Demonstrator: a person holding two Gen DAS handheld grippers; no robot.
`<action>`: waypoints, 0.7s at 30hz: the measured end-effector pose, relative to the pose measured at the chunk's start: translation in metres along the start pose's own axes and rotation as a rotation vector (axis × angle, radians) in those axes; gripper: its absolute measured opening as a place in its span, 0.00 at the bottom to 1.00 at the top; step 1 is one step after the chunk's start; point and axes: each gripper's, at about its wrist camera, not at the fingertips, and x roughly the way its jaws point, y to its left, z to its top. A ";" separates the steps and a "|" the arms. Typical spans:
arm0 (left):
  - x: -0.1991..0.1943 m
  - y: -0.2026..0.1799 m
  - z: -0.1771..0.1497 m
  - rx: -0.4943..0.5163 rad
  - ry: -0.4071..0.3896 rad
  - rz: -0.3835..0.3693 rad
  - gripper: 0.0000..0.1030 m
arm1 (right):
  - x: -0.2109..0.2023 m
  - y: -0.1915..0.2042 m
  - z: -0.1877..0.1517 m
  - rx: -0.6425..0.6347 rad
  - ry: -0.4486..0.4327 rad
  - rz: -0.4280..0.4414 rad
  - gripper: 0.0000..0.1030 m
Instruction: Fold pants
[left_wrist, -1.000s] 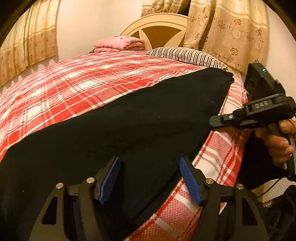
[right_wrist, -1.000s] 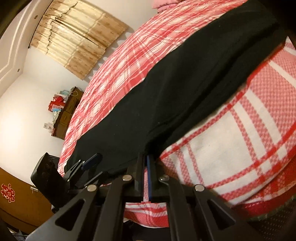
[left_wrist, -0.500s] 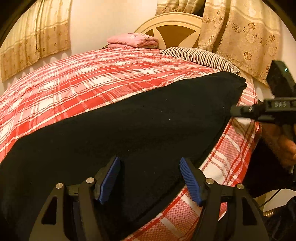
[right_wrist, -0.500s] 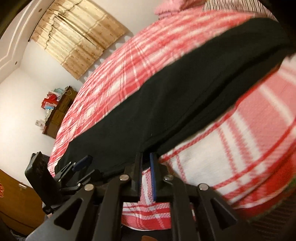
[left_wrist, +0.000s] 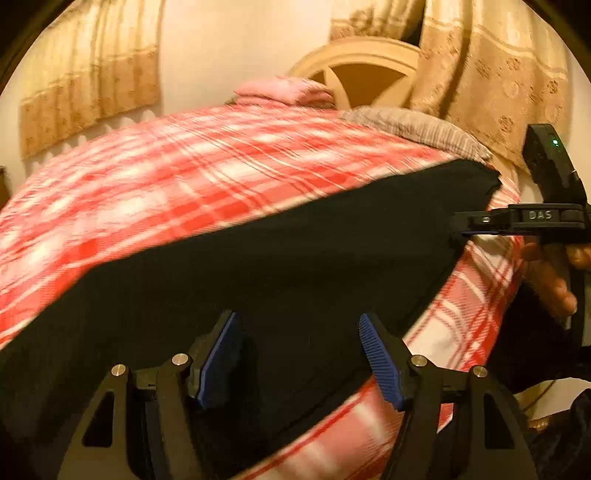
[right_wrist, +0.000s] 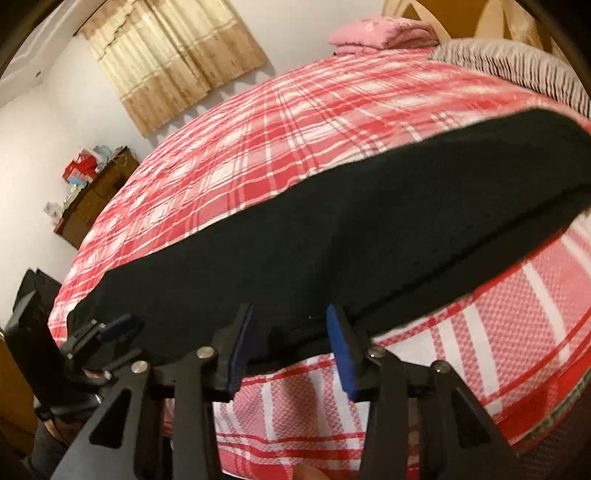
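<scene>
While my left wrist view takes in the headboard (left_wrist: 364, 79) and my right hand (left_wrist: 550, 280) wrapped round its handle at the far edge, my right wrist view alone shows the brown cabinet (right_wrist: 92, 195) against the side wall. Both views catch the black pants (left_wrist: 280, 273), which lie flat in a long band along the near side of the red plaid bedspread (left_wrist: 177, 177), with a pink folded cloth (left_wrist: 284, 90) and a striped pillow (left_wrist: 413, 123) up by the head of the bed. My left gripper (left_wrist: 299, 354) stands well apart with nothing pinched, its blue pads (left_wrist: 218, 358) hanging over the dark fabric near its lower edge. My right gripper (right_wrist: 291, 347) is opening, and its pads (right_wrist: 341, 350) sit at the hem of the pants without pressing on it; whether the cloth edge reaches in between them I cannot tell. From the right wrist view my left gripper shows at the lower left by the far end of the pants
</scene>
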 end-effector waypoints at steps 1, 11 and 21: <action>-0.005 0.009 -0.003 -0.008 -0.007 0.019 0.67 | -0.003 0.003 0.002 -0.008 -0.004 0.002 0.42; -0.007 0.046 -0.039 -0.129 0.034 0.001 0.70 | 0.055 0.127 0.037 -0.235 0.067 0.232 0.42; -0.009 0.027 -0.052 -0.049 -0.003 0.027 0.82 | 0.179 0.238 0.064 -0.253 0.368 0.384 0.37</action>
